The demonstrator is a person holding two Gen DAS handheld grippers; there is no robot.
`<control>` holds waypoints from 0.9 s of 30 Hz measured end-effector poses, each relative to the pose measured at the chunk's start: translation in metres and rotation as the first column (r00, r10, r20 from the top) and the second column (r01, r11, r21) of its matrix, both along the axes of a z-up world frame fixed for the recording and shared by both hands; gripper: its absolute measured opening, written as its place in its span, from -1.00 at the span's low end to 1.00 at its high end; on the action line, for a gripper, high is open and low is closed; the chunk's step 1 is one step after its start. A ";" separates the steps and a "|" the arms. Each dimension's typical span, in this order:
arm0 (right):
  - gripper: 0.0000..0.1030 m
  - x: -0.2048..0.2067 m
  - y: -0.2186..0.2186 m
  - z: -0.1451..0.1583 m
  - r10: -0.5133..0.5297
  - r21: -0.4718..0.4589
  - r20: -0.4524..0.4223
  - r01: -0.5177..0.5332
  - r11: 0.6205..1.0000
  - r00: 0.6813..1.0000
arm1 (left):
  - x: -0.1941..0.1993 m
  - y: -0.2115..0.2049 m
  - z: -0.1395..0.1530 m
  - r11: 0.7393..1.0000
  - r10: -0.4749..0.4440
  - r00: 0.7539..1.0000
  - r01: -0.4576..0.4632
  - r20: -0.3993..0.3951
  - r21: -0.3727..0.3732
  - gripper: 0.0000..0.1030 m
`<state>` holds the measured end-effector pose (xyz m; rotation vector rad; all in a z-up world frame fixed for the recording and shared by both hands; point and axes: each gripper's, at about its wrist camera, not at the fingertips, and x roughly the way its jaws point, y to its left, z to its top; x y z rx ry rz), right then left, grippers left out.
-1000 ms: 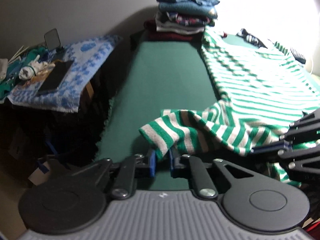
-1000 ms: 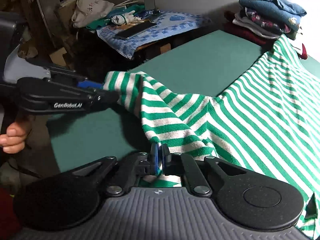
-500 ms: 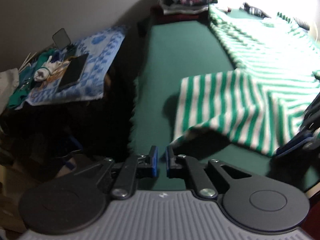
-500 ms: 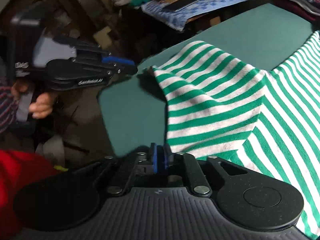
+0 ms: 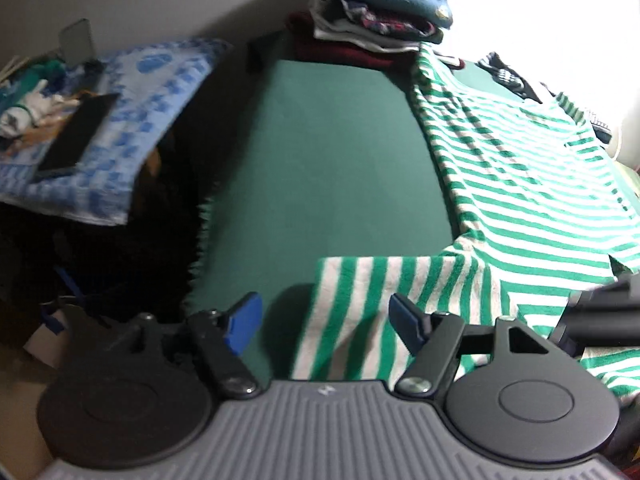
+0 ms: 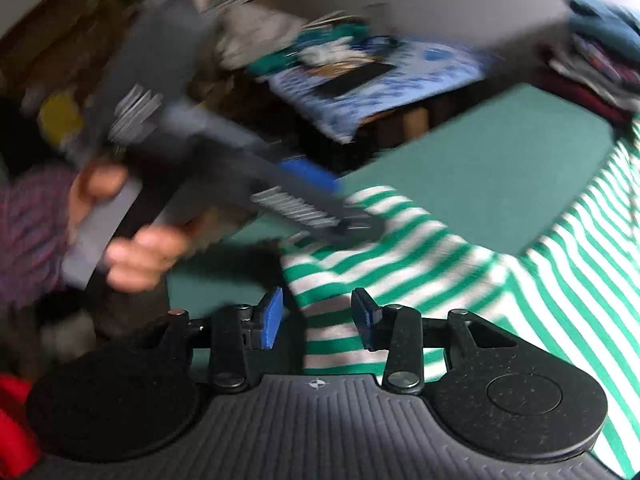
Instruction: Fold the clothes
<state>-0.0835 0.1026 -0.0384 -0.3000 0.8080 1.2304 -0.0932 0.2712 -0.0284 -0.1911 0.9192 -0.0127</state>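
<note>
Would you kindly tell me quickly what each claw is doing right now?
Left claw: open, jaws just opening, holding nothing; the sleeve lies flat beneath.
Right claw: open, jaws just opening, nothing gripped.

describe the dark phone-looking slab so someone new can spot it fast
Start at the green table with the striped shirt on it; left of it, across a dark gap, a lower surface is draped with a blue patterned towel. The slab lies flat on that towel. It is the only plain black rectangle there, next to a white bundle.
</note>
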 end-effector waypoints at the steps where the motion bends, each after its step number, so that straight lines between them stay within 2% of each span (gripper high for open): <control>1: -0.19 -0.005 0.004 -0.005 0.011 -0.011 0.042 -0.011 1.000 0.999 | 0.003 -0.002 -0.001 1.000 -0.004 1.000 0.004 0.002 -0.015 0.28; 2: -0.20 -0.007 0.006 -0.008 0.001 -0.010 0.055 -0.001 1.000 0.999 | 0.006 -0.003 -0.003 1.000 -0.008 1.000 0.008 0.004 -0.029 0.21; 4: -0.29 -0.010 0.009 -0.014 -0.020 -0.007 0.078 0.021 1.000 0.997 | 0.011 -0.008 -0.003 1.000 -0.007 1.000 0.007 0.010 -0.027 -0.34; 5: -0.49 -0.010 0.009 -0.013 -0.024 -0.008 0.074 0.024 1.000 0.997 | 0.012 -0.010 -0.003 1.000 -0.001 1.000 0.001 0.013 -0.024 -0.48; 6: -0.77 -0.010 0.008 -0.013 -0.026 -0.009 0.070 0.027 1.000 0.997 | 0.014 -0.013 -0.003 1.000 0.005 1.000 -0.005 0.015 -0.020 -0.54; 7: -0.93 -0.010 0.007 -0.012 -0.020 -0.013 0.059 0.021 1.000 0.998 | 0.012 -0.014 -0.001 1.000 0.015 1.000 -0.015 0.026 -0.019 -0.60; 8: -0.99 -0.010 0.007 -0.011 -0.013 -0.018 0.049 0.014 1.000 0.999 | 0.010 -0.014 0.000 1.000 0.025 0.999 -0.025 0.038 -0.018 -0.60; 9: -0.99 -0.010 0.006 -0.009 -0.001 -0.007 0.032 0.001 1.000 0.999 | 0.006 -0.016 0.003 0.999 0.033 0.998 -0.034 0.049 0.001 -0.65; 10: -0.99 -0.010 0.005 -0.007 0.011 0.005 0.016 -0.011 1.000 1.000 | 0.002 -0.018 0.006 0.999 0.041 0.997 -0.042 0.061 0.022 -0.90; 11: -0.99 -0.013 0.005 -0.005 0.033 0.022 -0.002 -0.033 0.999 0.999 | -0.002 -0.020 0.008 0.998 0.048 0.996 -0.052 0.072 0.043 -0.94; 13: -0.99 -0.017 0.011 -0.004 0.077 0.039 -0.001 -0.077 0.996 0.997 | -0.006 -0.021 0.012 0.993 0.060 0.995 -0.068 0.083 0.101 -0.94; 16: -0.99 -0.027 0.016 -0.003 0.108 0.023 0.060 -0.109 0.994 0.992 | -0.011 -0.024 0.016 0.978 0.076 0.992 -0.094 0.100 0.187 -0.93; 20: -0.78 -0.018 0.009 0.004 0.042 0.054 0.043 -0.044 0.998 0.998 | -0.014 -0.021 0.021 0.951 0.094 0.987 -0.127 0.130 0.280 -0.87; 21: -0.75 -0.016 0.003 0.006 0.013 0.068 0.028 -0.015 0.998 1.000 | -0.013 -0.019 0.019 0.933 0.115 0.984 -0.153 0.134 0.327 -0.99; 22: -0.71 -0.014 -0.004 0.008 -0.017 0.081 0.013 0.016 0.997 1.000 | -0.010 -0.017 0.013 0.900 0.139 0.982 -0.178 0.126 0.398 -1.00; 23: -0.52 -0.012 -0.010 0.010 -0.046 0.094 -0.002 0.046 0.994 0.999 | -0.007 -0.014 0.006 0.860 0.164 0.980 -0.200 0.117 0.470 -1.00; 24: -0.32 -0.009 -0.013 0.011 -0.074 0.093 -0.007 0.074 0.993 0.997 | -0.004 -0.007 -0.001 0.877 0.163 0.984 -0.177 0.069 0.447 -1.00; 25: -0.29 -0.006 -0.016 0.011 -0.102 0.090 -0.011 0.102 0.991 0.995 | -0.003 -0.001 -0.003 0.907 0.154 0.987 -0.156 0.035 0.391 -1.00; 27: -0.30 0.001 -0.025 0.013 -0.152 0.089 -0.019 0.153 0.984 0.988 | -0.012 0.003 0.006 0.923 0.157 0.985 -0.171 0.066 0.345 -1.00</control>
